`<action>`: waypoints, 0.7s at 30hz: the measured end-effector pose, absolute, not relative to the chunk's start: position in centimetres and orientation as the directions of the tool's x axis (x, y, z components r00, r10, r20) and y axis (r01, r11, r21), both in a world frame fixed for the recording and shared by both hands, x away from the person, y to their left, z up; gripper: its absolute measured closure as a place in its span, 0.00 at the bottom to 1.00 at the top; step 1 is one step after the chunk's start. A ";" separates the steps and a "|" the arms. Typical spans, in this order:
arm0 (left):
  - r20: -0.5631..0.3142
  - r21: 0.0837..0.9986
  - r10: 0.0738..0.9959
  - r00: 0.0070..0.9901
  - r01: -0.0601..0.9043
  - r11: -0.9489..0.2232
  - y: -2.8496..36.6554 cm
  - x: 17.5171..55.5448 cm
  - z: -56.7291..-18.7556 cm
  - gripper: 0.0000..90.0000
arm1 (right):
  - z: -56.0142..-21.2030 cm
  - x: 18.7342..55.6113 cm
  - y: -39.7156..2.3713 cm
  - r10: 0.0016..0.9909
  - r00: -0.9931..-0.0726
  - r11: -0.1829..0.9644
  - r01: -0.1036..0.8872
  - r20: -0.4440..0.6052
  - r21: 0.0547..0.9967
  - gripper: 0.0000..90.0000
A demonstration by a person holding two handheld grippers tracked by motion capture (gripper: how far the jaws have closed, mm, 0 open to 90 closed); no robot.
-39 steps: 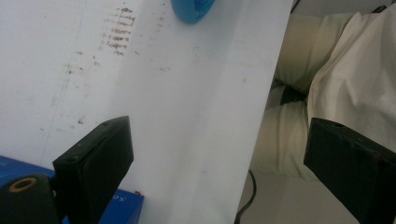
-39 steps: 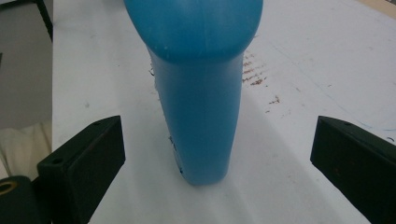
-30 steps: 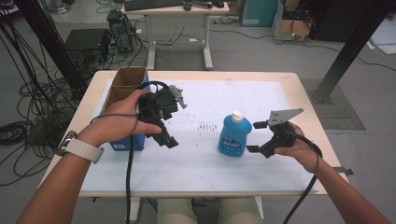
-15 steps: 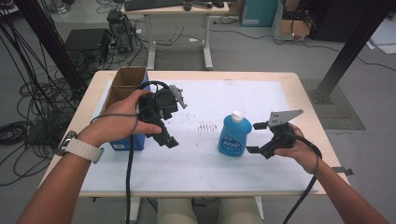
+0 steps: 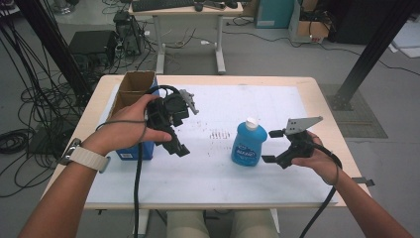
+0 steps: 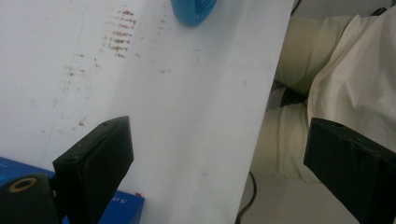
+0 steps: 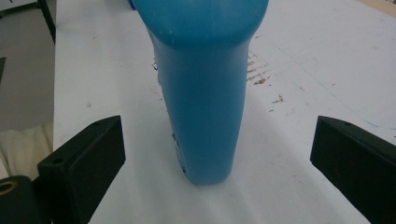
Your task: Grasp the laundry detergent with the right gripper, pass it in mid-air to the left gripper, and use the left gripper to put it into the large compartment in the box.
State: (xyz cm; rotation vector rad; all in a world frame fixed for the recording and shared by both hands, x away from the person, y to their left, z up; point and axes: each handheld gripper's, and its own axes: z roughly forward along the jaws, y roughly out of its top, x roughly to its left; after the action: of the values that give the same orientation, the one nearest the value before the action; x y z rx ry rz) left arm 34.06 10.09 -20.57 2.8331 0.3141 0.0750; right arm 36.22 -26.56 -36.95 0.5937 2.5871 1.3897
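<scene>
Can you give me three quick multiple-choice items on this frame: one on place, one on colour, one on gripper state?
1. Where does the blue plastic bottle stand?
A. inside the open brown cardboard box
B. upright on the white table cover, just ahead of the right gripper
C. on the floor

2. What colour is the bottle's cap?
A. white
B. red
C. black

3. How is the right gripper?
A. shut on the bottle
B. shut on nothing
C. open, a jaw either side of the bottle, not touching

Answers:
1 B, the high view shows it upright on the cover by that gripper.
2 A, the cap is white in the high view.
3 C, the right gripper view shows clear gaps between both jaws and the bottle.
</scene>
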 end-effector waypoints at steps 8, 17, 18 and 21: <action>0.019 0.290 0.224 0.974 0.209 -0.934 10.2 34.1 -20.6 0.09 | -36.9 36.2 -26.5 0.406 -0.912 0.493 0.271 0.057 0.827 0.04; 0.021 0.290 0.226 0.974 0.211 -0.934 10.2 34.1 -20.6 0.09 | -36.9 36.2 -26.5 0.404 -0.913 0.495 0.270 0.056 0.826 0.04; 0.023 0.292 0.225 0.974 0.209 -0.933 10.2 34.1 -20.6 0.09 | -36.9 36.2 -26.5 0.404 -0.913 0.494 0.269 0.055 0.827 0.04; 0.022 0.292 0.226 0.974 0.210 -0.933 10.2 34.1 -20.6 0.09 | -36.9 36.2 -26.5 0.405 -0.913 0.493 0.269 0.056 0.828 0.04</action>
State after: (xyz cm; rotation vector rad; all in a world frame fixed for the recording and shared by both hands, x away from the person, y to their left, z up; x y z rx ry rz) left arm 34.06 10.20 -20.61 2.8304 0.3199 0.0794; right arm 36.20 -26.52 -36.88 0.5882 2.5850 1.3936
